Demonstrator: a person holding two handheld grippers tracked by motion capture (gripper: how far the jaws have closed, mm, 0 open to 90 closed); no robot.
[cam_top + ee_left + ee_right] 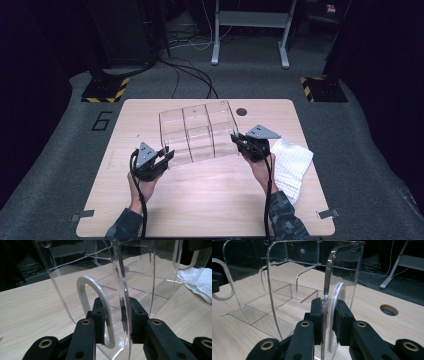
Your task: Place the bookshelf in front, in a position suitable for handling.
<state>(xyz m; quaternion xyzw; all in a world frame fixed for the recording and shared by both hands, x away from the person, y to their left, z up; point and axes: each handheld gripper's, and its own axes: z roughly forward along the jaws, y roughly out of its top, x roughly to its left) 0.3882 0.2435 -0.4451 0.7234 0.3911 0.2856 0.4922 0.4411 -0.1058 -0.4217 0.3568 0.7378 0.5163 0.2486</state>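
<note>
Holding the clear acrylic organizer [199, 131] by its two end walls is where I stand right now: my left gripper [165, 156] is at the near left corner and my right gripper [236, 139] is at the right end, each one reaching in from my side of the table [150, 210]. In the left gripper view my pads sit either side of the transparent side wall [123, 290], with the white oval handle cut-out [96, 307] just inside the left pad; there is a sliver of space by that left pad, so I judge the clamp there light rather than hard. In the right gripper view my jaws are pinched on the opposite end wall [342, 270], both pads pressed against the plastic right at its own handle loop [337, 315]. The organizer lies in the middle of the table, divided into compartments, and from above it looks tilted, its far part raised, though I cannot tell whether its near edge rests on the wood. A white cloth [292, 165] lies just beside my right hand [262, 170], apart from the organizer. As I read it, the grasping on both ends is done; what is left is the carrying or turning of the box and setting it down, and the cloth is not yet picked up for any wiping.
</note>
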